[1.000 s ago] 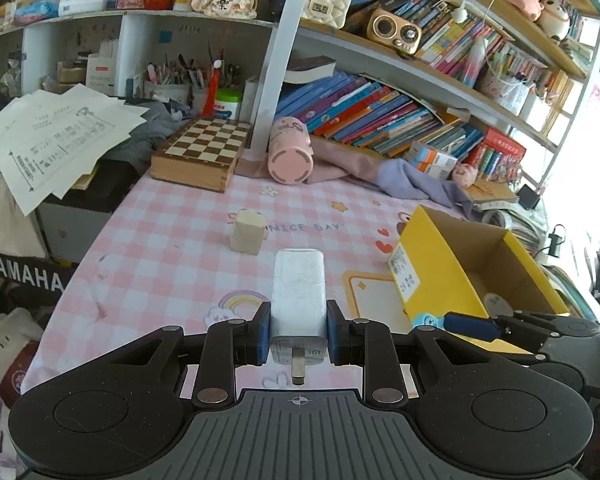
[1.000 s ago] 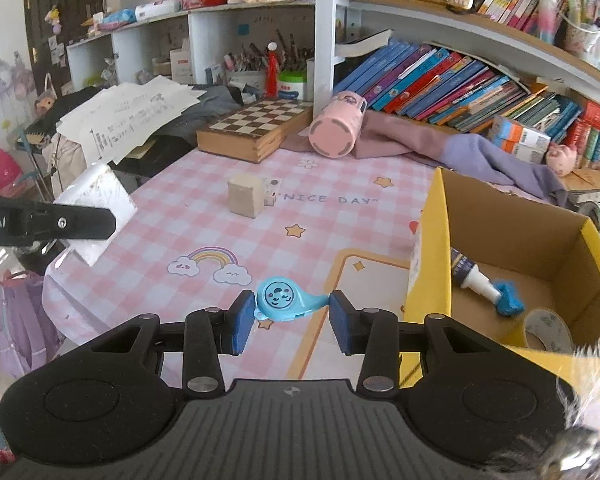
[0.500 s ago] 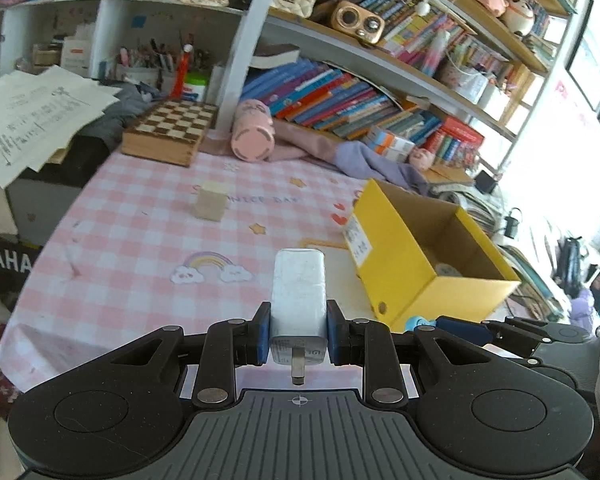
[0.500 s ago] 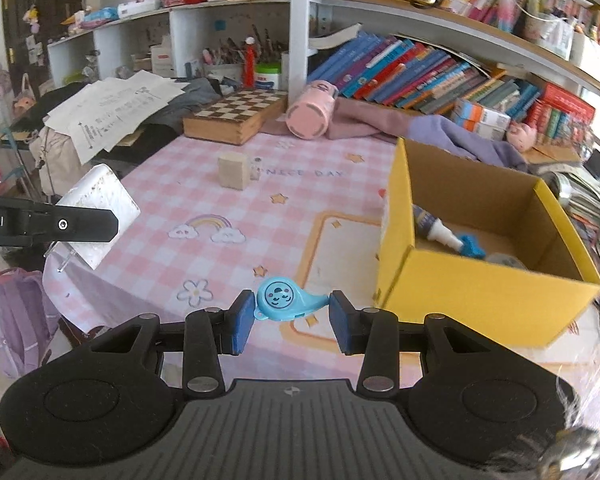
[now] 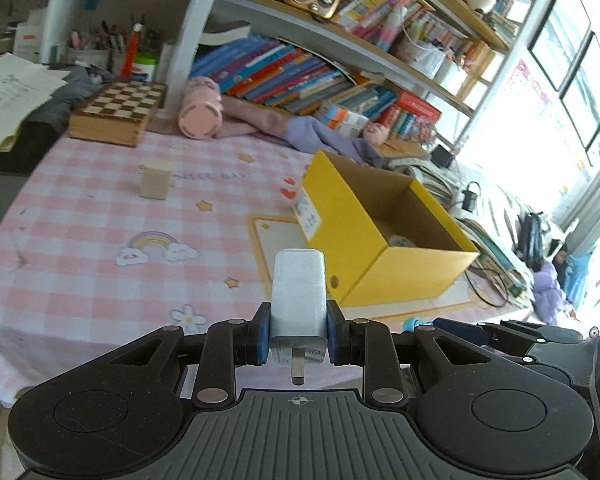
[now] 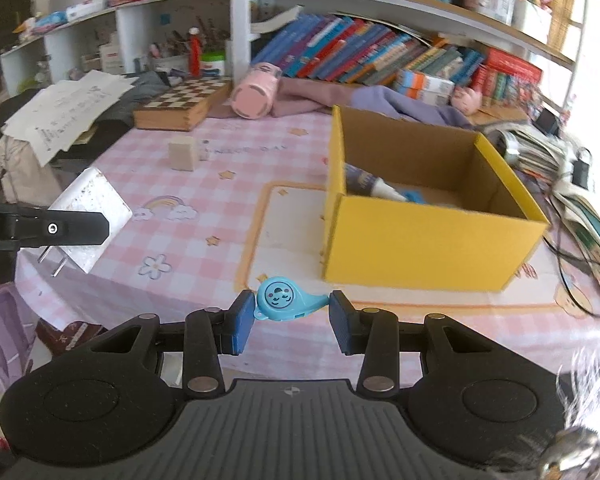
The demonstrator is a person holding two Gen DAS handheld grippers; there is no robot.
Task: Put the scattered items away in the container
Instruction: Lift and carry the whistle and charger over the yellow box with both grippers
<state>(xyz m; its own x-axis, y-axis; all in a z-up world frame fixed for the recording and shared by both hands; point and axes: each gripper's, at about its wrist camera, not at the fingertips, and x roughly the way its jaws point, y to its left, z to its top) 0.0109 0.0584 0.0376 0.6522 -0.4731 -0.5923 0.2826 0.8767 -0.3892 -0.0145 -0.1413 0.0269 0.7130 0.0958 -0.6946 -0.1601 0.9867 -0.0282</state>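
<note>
Swinging round toward the yellow box (image 6: 428, 236), both hands have brought their loads off the near side of the tabletop (image 5: 80, 240) — a second ago the box sat off to the right edge of each view, and now its open top faces them squarely. The left tool (image 5: 299, 332) is clenched on a white charger plug (image 5: 299, 292), prongs pointing back at the camera; the right tool (image 6: 292, 316) pinches a small blue whistle (image 6: 286, 298) between its pads. Both items hang in the air short of the box, so neither is tidied yet (a glue bottle (image 6: 370, 184) already lies inside). One wooden block (image 6: 183, 153) is left out on the pink cloth. I'd judge the near wall the edge to clear: each load must pass above that rim. Open room lies left of the box; the two tools ride close together.
</note>
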